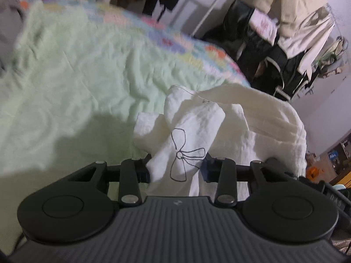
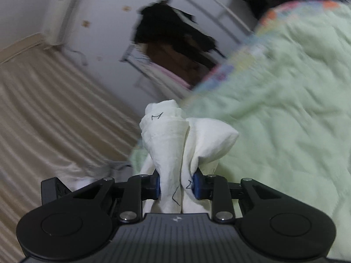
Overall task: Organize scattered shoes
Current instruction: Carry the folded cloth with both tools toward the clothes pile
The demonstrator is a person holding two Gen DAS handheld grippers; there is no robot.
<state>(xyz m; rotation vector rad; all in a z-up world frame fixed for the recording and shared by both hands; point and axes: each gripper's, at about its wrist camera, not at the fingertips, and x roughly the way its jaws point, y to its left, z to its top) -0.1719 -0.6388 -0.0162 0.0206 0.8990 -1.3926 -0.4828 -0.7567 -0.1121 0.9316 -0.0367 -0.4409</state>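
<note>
No shoes show in either view. My left gripper (image 1: pixel 177 171) is shut on a white cloth (image 1: pixel 230 127) with thin black line drawings, held above a pale green blanket (image 1: pixel 76 76). My right gripper (image 2: pixel 176 185) is shut on another bunched part of the white cloth (image 2: pixel 171 135), which rises in folds between its blue pads (image 2: pixel 197 186). The green blanket (image 2: pixel 285 120) fills the right side of the right wrist view. Both views are motion blurred.
The blanket has a multicoloured patchwork border (image 1: pixel 175 37). A rack of hanging clothes (image 1: pixel 291 32) stands at the back right. Beige striped curtains (image 2: pixel 54 120), a wall air conditioner (image 2: pixel 61 15) and dark hanging garments (image 2: pixel 175 35) show in the tilted right wrist view.
</note>
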